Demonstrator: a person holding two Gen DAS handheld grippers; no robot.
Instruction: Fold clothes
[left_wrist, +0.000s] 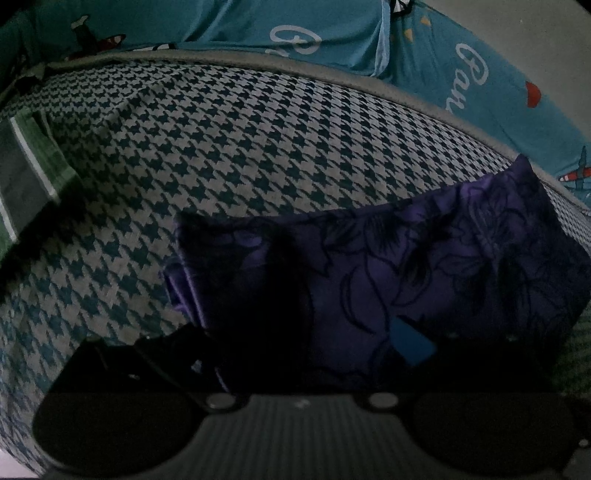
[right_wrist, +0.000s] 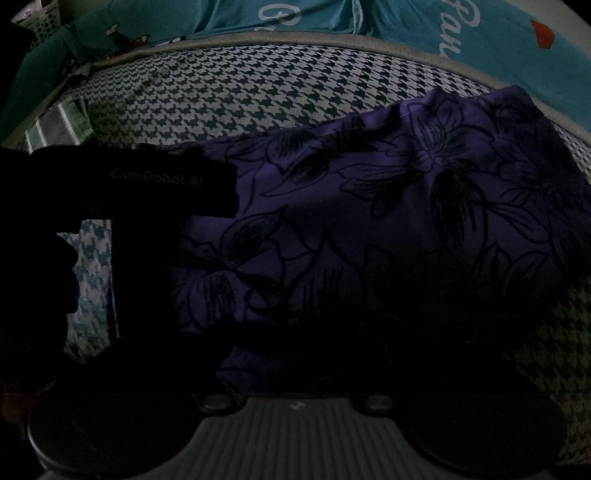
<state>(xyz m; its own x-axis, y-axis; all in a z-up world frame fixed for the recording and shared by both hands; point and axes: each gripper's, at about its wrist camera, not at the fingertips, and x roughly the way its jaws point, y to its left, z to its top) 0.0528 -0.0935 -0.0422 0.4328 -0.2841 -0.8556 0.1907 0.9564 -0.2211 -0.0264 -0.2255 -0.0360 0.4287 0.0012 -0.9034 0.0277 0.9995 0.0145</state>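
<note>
A purple garment with a dark flower print (left_wrist: 424, 266) lies folded on a houndstooth blanket (left_wrist: 221, 155), in dim light. In the left wrist view my left gripper (left_wrist: 295, 350) hangs over the garment's near left part. Its dark fingers stand wide apart, a blue pad (left_wrist: 412, 347) shows on the right one, and cloth lies in the gap. In the right wrist view the garment (right_wrist: 369, 206) fills the middle. My right gripper (right_wrist: 314, 339) is low over its near edge, its shadowed fingers apart. The left gripper's black body (right_wrist: 166, 181) sits on the garment's left end.
A teal sheet with white lettering and plane prints (left_wrist: 480, 74) lies beyond the blanket's grey piped edge (left_wrist: 332, 74). A green striped cloth (left_wrist: 29, 177) rests at the blanket's left side. A white perforated basket (right_wrist: 40, 18) stands at the far left.
</note>
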